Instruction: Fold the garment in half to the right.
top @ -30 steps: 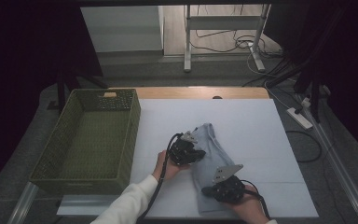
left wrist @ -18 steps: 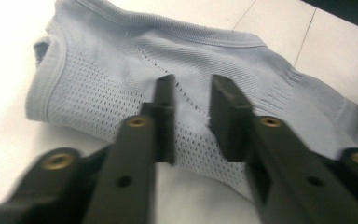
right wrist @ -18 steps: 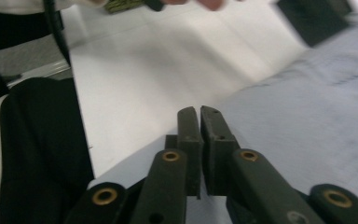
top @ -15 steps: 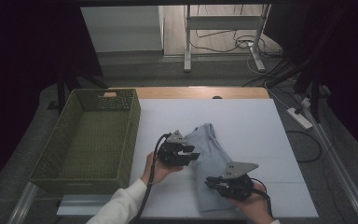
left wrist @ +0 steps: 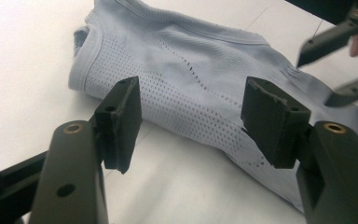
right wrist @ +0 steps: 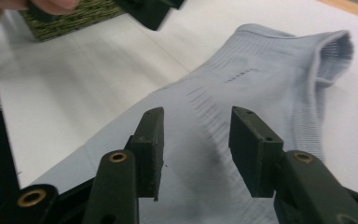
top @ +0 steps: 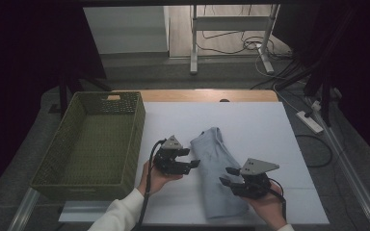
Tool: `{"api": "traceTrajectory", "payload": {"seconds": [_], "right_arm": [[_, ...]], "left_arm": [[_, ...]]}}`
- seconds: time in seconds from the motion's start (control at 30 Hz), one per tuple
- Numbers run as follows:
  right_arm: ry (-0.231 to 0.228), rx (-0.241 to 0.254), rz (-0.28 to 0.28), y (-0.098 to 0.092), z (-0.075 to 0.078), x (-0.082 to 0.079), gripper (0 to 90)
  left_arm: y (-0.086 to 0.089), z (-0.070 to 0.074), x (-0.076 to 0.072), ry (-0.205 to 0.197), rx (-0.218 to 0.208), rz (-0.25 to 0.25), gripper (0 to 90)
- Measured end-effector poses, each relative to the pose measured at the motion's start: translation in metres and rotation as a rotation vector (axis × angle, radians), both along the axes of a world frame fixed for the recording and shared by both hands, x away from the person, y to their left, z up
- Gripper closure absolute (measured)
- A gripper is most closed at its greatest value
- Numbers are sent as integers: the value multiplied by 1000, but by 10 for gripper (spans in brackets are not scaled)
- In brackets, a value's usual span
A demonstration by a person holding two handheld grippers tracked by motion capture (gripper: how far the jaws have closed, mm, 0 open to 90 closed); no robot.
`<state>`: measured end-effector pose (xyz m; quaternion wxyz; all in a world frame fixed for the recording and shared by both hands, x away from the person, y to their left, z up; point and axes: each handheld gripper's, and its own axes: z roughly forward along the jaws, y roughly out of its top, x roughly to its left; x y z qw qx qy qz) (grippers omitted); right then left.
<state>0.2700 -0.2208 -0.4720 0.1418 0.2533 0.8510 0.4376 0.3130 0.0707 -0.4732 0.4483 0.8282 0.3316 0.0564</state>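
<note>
A folded light blue-grey garment (top: pixel 216 166) lies flat on the white table (top: pixel 255 125). My left gripper (top: pixel 190 158) hovers just off its left edge, with the jaws pointing at the cloth. The jaws have just been opening and are open with nothing between them, and the perforated fabric (left wrist: pixel 191 74) lies beyond my left gripper (left wrist: pixel 191 114). My right gripper (top: pixel 226 175) hangs over the garment's near right part. Its jaws have also just been opening and stand open, clear of the ribbed cloth (right wrist: pixel 265 70) below my right gripper (right wrist: pixel 196 140).
A green woven basket (top: pixel 136 132) stands at the table's left, close to the left hand. A wooden strip (top: pixel 207 95) runs along the far edge. Cables and a power strip (top: pixel 309 121) lie on the floor to the right.
Both grippers went from shut on the garment to open and let it go. The left one drew back to the left, the right one lifted and shifted right. The garment stays folded on the table.
</note>
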Motion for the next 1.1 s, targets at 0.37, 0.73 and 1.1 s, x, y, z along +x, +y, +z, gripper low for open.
{"api": "traceTrajectory", "payload": {"seconds": [0.37, 0.73, 1.1], "right_arm": [[-38, -7, -70, -6, 2, 8, 551], [-56, 26, -149, -24, 10, 21, 541], [-52, 19, -161, -16, 9, 41, 539]], "left_arm": [[11, -3, -6, 9, -1, 10, 366], [12, -6, -5, 17, 10, 0, 353], [13, -7, -5, 17, 11, -1, 345]]}}
